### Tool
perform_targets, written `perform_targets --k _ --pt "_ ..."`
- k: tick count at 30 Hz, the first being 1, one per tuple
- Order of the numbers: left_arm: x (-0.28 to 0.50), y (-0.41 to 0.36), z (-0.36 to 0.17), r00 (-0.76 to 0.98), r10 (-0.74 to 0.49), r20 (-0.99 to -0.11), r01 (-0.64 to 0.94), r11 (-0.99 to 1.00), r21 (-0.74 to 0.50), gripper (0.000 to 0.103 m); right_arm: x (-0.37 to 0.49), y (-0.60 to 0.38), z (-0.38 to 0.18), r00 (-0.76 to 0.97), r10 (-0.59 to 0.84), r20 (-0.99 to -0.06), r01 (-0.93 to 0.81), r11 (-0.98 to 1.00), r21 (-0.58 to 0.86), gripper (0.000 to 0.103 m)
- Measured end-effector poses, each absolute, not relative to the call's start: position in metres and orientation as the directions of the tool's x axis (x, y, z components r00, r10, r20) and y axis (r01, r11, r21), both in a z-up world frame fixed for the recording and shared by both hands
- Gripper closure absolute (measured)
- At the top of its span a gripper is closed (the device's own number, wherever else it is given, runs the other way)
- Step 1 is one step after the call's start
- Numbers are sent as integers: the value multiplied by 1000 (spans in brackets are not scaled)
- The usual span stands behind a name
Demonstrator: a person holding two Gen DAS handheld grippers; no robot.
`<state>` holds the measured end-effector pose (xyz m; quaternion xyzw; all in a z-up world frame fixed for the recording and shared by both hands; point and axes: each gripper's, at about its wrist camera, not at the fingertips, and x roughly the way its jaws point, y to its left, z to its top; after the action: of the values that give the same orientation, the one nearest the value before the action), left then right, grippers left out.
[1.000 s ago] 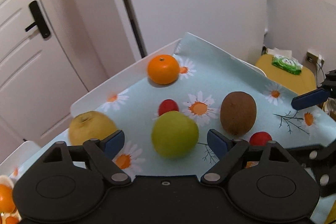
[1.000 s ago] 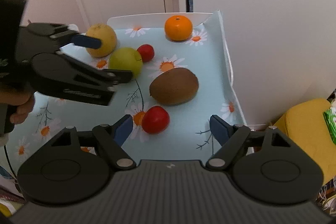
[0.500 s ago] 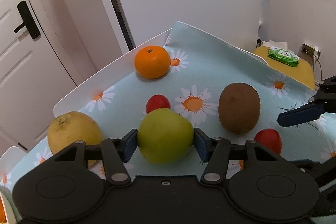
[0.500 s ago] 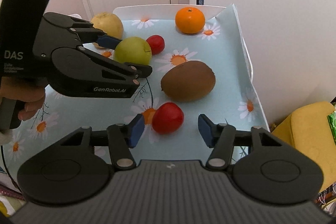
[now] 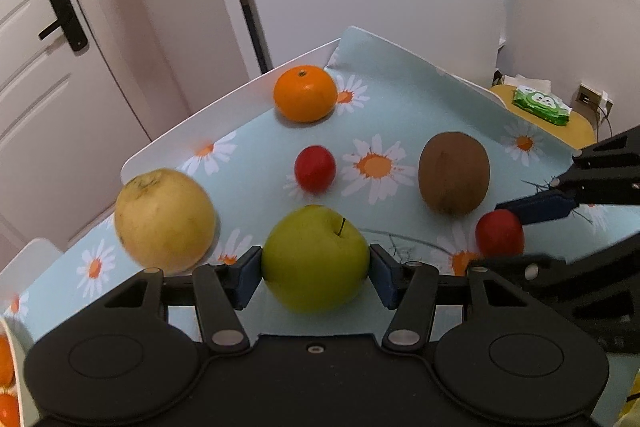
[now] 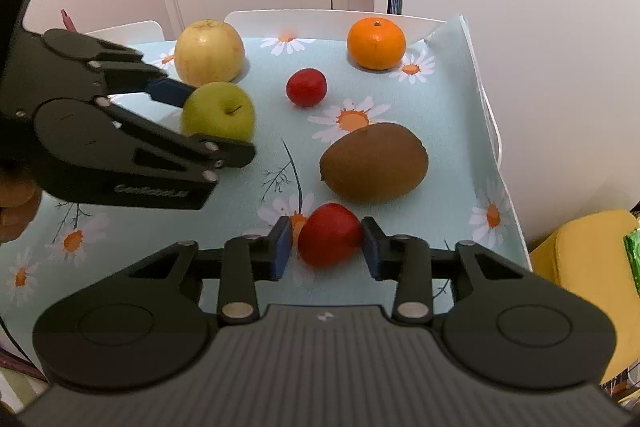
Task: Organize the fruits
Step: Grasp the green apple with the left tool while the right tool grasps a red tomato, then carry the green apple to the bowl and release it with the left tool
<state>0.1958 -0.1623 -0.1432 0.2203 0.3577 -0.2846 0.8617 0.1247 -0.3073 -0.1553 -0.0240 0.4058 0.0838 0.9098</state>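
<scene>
Altogether six fruits: left tongs (image 5: 316,269) clamp one green apple (image 5: 315,259), right tongs (image 6: 325,247) one of two red fruits (image 6: 330,234).

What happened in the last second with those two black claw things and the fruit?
Both sets of jaws have just been closing: the left gripper now clamps the green apple, the right gripper the near red fruit. The orange, kiwi, yellow fruit and far red fruit stayed put.

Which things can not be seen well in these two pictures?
- Left wrist view: orange things at the lower left, cut off by the edge and the gripper body.
- Right wrist view: hand at the left edge, mostly behind the left gripper.
- Right wrist view: green packet, cut off at the right edge.
</scene>
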Motion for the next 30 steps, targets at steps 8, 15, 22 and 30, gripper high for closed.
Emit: perform_targets --k 8,15,22,30 --pt "184 -140 -136 603 -307 -736 587 796 149 42 122 -300 -143 668 133 -732 -177 984 17 55" --pt "166 -112 -114 632 -300 -714 530 840 116 42 115 -284 -121 686 139 -715 -188 982 11 55" --pt "152 -74 -90 661 -279 -696 459 884 82 42 114 -255 -94 692 159 -704 -209 978 16 55" --pt "145 -11 -68 698 -222 -681 350 935 54 42 124 -201 -65 690 217 -690 -276 961 27 55"
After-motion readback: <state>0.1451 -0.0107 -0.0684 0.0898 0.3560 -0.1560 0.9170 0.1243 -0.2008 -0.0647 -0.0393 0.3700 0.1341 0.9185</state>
